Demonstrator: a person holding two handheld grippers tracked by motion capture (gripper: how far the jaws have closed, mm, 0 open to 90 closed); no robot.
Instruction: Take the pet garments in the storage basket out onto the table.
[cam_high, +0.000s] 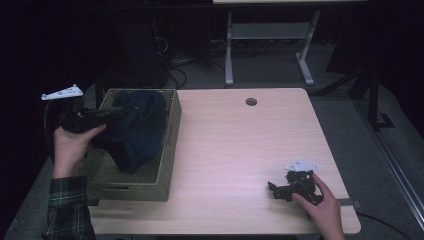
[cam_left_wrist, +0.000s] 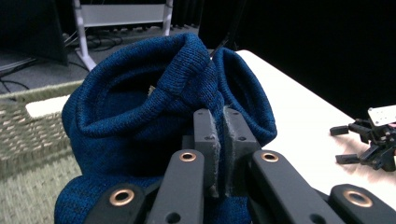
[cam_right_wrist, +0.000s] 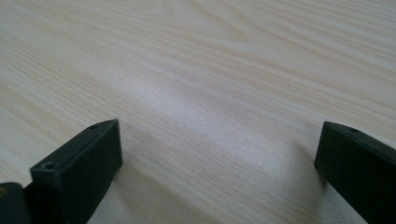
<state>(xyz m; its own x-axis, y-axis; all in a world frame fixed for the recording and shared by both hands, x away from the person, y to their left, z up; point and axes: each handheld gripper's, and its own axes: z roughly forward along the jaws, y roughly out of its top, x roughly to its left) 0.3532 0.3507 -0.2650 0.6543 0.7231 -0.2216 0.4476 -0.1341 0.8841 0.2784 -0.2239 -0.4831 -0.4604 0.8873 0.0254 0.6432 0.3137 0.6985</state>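
Your left gripper (cam_left_wrist: 219, 154) reaches level over the woven olive-green basket (cam_high: 170, 150), jaws clenched on a fold of the dark blue knitted garment (cam_left_wrist: 163, 116) heaped inside it. Well right of the basket, your right gripper (cam_right_wrist: 217, 158) rests low on the pale wooden table (cam_high: 240, 145), jaws spread wide.

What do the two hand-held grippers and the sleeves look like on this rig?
Both are black. The left hand-held gripper has brass-ringed pivots and grey jaw pads; the right hand-held gripper has blocky jaws. Each carries a pale three-cornered plate. The left sleeve is dark plaid.
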